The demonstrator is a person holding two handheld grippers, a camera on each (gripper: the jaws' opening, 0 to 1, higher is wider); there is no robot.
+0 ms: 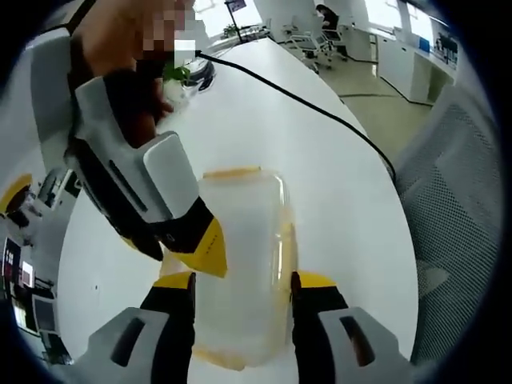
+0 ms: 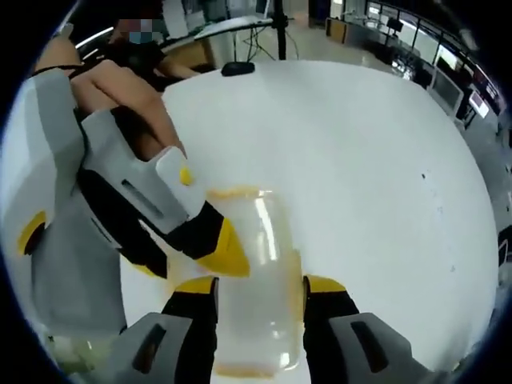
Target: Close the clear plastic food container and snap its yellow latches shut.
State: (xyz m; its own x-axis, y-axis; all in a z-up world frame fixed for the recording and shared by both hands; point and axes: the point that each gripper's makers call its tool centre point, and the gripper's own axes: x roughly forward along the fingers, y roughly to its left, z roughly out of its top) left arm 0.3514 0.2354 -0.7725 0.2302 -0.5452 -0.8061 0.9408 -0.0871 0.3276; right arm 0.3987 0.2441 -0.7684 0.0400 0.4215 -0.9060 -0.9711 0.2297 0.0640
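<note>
We see a clear rectangular plastic food container with yellow latches [image 1: 244, 264] lying flat on the white oval worktop [image 1: 336, 184], its lid seated on top. In the left gripper view, our left gripper [image 1: 242, 282] has its black, yellow-tipped jaws apart, one on either long side of the container, close against its walls; we cannot tell whether they press on it. A yellow latch [image 1: 232, 172] runs along the far short edge, and another lies along the right long side beside the right jaw. The right gripper [image 1: 204, 248] comes in from the left of that view, its yellow tip down on the container's lid near the left edge; we cannot tell how its jaws stand there.

In the right gripper view, the right gripper [image 2: 260, 286] likewise straddles the container [image 2: 260, 296] with jaws apart along its long sides. The left gripper [image 2: 224, 252] enters from the left, its yellow tip on the lid. A hand [image 2: 120, 88] grips its white body.

A black cable [image 1: 304, 104] crosses the worktop, and a grey mesh chair [image 1: 456, 192] stands beside its edge.
</note>
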